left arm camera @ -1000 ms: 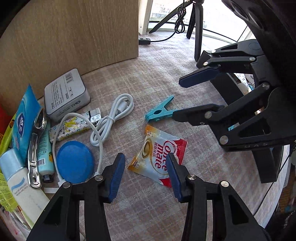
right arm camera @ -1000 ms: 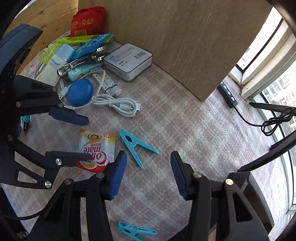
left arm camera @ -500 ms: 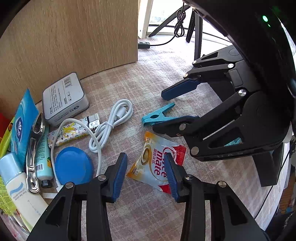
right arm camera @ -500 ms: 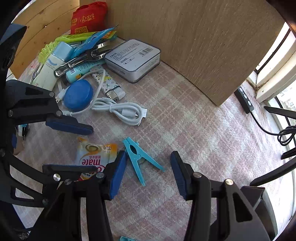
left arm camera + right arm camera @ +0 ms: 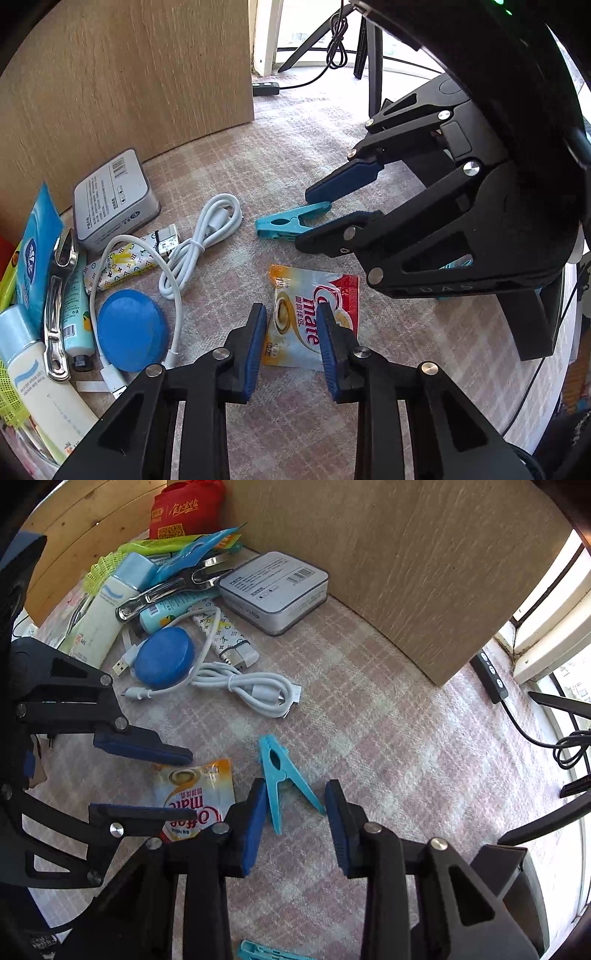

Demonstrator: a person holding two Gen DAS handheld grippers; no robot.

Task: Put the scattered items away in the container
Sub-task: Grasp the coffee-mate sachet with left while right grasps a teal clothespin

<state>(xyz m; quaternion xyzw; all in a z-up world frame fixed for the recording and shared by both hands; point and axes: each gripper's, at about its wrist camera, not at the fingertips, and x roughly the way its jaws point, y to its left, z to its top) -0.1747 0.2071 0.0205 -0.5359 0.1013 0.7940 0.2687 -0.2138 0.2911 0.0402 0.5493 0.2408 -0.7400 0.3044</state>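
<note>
A Coffee mate sachet lies flat on the checked cloth between the blue pads of my left gripper. Its jaws are closing, and the pads straddle the sachet without clearly pressing it. A teal clothespin lies between the pads of my right gripper, whose jaws are also closing, the right pad close to one leg tip. In the left wrist view the right gripper hangs over the clothespin. The right wrist view shows the left gripper astride the sachet.
Piled to the left are a white cable, a blue round lid, a grey tin, a metal tool, tubes and packets. A wooden panel stands behind. A second teal clip lies at the near edge. A black cord runs at the right.
Both grippers' jaws have narrowed. The right gripper has come in over the teal clothespin, and the left one now brackets the sachet more closely.
</note>
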